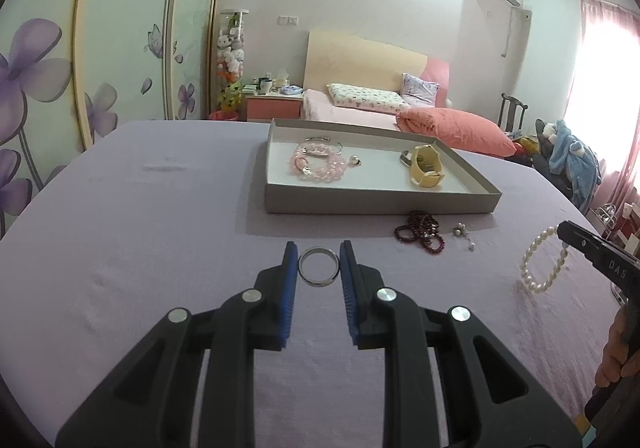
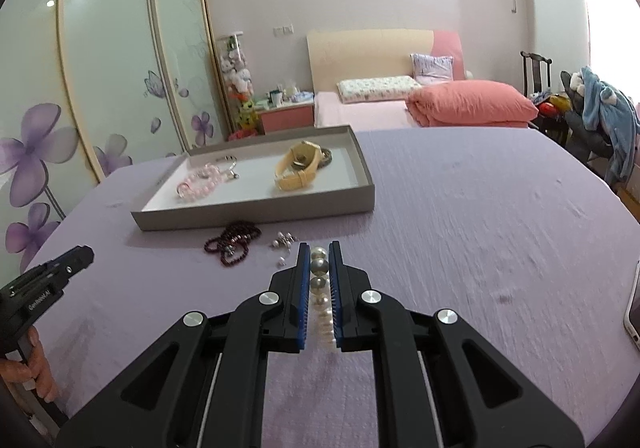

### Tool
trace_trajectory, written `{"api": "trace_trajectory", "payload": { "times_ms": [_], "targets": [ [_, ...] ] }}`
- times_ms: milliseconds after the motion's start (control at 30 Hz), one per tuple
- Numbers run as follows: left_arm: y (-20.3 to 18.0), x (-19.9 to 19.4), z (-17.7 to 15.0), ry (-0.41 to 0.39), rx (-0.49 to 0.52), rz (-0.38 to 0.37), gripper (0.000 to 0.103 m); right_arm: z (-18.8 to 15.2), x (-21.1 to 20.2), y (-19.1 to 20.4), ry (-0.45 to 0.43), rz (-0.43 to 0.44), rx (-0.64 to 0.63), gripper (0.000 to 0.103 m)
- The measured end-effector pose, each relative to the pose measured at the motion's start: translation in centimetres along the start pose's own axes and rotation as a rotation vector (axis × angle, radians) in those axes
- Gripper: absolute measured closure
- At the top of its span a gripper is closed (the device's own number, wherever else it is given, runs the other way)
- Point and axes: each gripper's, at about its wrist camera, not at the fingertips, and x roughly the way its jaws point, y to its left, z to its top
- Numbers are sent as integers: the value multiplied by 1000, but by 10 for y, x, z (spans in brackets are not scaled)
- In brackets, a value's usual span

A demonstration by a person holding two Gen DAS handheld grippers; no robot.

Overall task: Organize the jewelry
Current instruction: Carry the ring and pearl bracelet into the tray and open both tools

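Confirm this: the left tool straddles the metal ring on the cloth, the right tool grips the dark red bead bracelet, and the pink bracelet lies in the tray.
One thing is wrong: the right tool grips the pearl bracelet, as the right wrist view shows. The dark red bead bracelet lies untouched on the cloth before the tray. The rest holds.

Both wrist cameras sit low and close over the table (image 1: 160,208), facing the bed (image 1: 352,112). Both views share the tray (image 1: 360,204) (image 2: 256,214)
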Motion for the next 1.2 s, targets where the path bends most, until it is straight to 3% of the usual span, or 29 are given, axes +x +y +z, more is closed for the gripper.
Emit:
{"api": "trace_trajectory", "payload": {
  "times_ms": [1000,1200],
  "targets": [
    [-5,-1,-3,3,7,-7,81,-2,0,11,-24,7,-11,93],
    [-9,-1,5,-18,29,1,81,14,-6,15,-87,10,-23,93]
  ]
}}
